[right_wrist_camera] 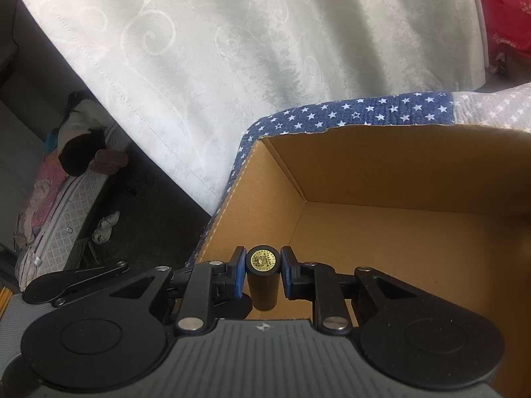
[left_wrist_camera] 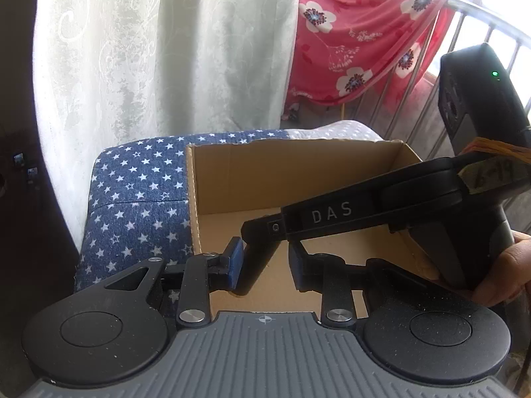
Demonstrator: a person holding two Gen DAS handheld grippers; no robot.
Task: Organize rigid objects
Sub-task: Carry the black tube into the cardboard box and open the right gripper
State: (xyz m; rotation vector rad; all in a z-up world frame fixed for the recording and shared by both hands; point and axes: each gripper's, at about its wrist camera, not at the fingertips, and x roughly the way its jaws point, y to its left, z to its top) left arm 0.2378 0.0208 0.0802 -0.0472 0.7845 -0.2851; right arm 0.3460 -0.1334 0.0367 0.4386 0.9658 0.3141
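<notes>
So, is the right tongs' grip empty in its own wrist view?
No: the right tongs are clamped on a black cylinder with a gold end label, over the cardboard box.

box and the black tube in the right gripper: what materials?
Box: corrugated cardboard, matte brown, raw; torn top edge and fluting lines show it. Black tube: smooth dark cylinder, probably plastic or coated metal, cannot tell which; its end carries a shiny gold round label with print too small to read.

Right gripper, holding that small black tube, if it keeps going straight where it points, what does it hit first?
Probably the cardboard box: the right gripper, shut on the black tube, aims down into it, so its bare floor comes first. Depth is uncertain.
</notes>
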